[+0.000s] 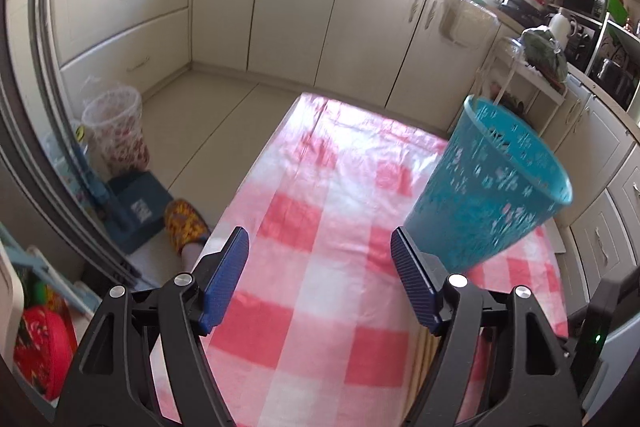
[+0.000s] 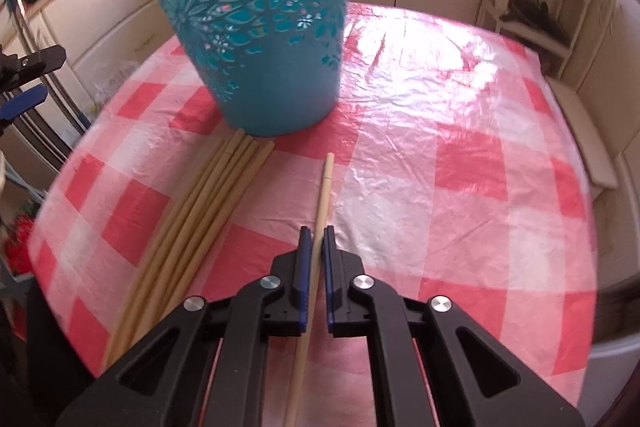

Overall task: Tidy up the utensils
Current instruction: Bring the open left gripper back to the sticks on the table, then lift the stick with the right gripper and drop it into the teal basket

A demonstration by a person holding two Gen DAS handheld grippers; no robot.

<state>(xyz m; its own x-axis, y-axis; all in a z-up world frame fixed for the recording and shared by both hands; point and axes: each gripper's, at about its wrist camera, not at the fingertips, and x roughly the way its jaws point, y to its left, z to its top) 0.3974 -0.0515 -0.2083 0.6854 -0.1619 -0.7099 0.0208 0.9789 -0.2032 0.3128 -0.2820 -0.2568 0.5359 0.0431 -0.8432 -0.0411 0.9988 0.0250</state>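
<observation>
On the pink checked tablecloth (image 2: 460, 163), going left to right: the left gripper (image 1: 320, 275) has its jaws spread wide with nothing between them, then a bundle of chopsticks (image 2: 192, 227) lies flat, long axis running away toward the teal basket (image 2: 256, 27), tips touching its base. Just beside them, the right gripper (image 2: 316, 247) is clamped on one chopstick (image 2: 324, 187), pointing the same way.

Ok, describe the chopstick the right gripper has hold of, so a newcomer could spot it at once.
Start at the pink-and-white checked tablecloth and find the teal perforated basket standing on it. Just in front of the basket lies a bundle of pale wooden chopsticks. The one you want is the single chopstick to the right of that bundle, apart from it, and pinched between the blue pads of the right gripper.
</observation>
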